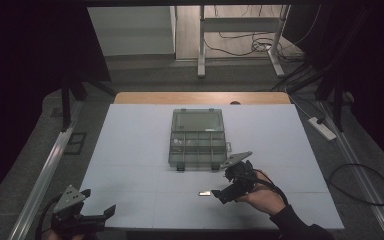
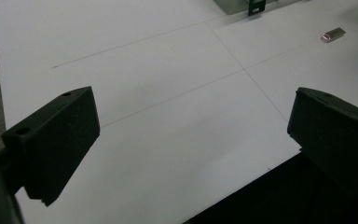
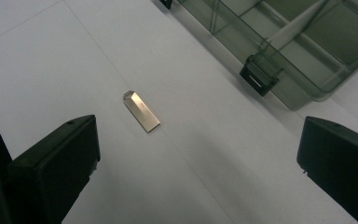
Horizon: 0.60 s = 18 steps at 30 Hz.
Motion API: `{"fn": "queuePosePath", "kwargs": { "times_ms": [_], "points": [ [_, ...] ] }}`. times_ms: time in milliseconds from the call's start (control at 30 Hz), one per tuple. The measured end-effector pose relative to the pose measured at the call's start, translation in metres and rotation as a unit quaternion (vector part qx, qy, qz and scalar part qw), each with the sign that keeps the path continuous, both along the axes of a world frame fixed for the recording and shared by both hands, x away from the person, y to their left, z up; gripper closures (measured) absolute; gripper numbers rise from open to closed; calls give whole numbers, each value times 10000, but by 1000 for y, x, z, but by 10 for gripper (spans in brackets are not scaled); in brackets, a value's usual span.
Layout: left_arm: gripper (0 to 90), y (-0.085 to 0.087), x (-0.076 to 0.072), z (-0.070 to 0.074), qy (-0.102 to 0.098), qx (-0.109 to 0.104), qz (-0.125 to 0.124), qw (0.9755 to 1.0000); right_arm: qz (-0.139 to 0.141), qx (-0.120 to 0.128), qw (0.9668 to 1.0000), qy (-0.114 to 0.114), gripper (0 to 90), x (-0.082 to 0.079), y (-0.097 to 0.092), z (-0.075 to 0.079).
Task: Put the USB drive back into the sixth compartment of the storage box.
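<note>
So the right tool (image 1: 219, 194) is hovering low over the white worktop (image 1: 130, 150), with its jaws spread wide and nothing between them. Just to its left in the high view there's a small silver USB stick (image 1: 204, 193) lying flat on the worktop, near the front edge and a bit in front of the organizer box. In the right gripper view the USB stick (image 3: 141, 111) sits ahead of the jaws, closer to the left one, not touching either, with its looped end pointing away from the camera. The box is a clear, smoky plastic compartment organizer (image 1: 197, 148) in the middle of the worktop, lid (image 1: 198, 120) flipped open toward the far side, dividers visible inside, and little black latches on the front; one latch (image 3: 259, 78) shows up nicely in the right gripper view. The left tool (image 1: 99, 212) is way off at the near left corner of the worktop, well apart from everything, jaws also wide open and holding nothing. From the left gripper view you can spot the USB stick (image 2: 333, 34) far off at the upper right. A power strip (image 1: 322, 127) lies on the floor to the right.
</note>
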<state>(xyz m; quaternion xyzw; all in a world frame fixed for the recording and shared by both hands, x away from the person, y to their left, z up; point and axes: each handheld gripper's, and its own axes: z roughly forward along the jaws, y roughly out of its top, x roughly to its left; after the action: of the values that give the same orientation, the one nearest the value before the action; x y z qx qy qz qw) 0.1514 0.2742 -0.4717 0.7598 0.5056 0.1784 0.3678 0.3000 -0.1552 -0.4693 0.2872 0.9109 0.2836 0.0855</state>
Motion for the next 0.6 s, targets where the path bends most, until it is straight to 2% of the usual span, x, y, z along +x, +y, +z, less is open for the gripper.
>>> {"fn": "queuePosePath", "kwargs": {
  "times_ms": [100,600],
  "points": [
    [22,0,0,0,-1,0,-5,10000,65,-113,9999,79,0,1,7,-2],
    [22,-1,0,0,-3,31,-17,10000,315,-375,9986,210,0,-1,29,-13]
  ]
}}
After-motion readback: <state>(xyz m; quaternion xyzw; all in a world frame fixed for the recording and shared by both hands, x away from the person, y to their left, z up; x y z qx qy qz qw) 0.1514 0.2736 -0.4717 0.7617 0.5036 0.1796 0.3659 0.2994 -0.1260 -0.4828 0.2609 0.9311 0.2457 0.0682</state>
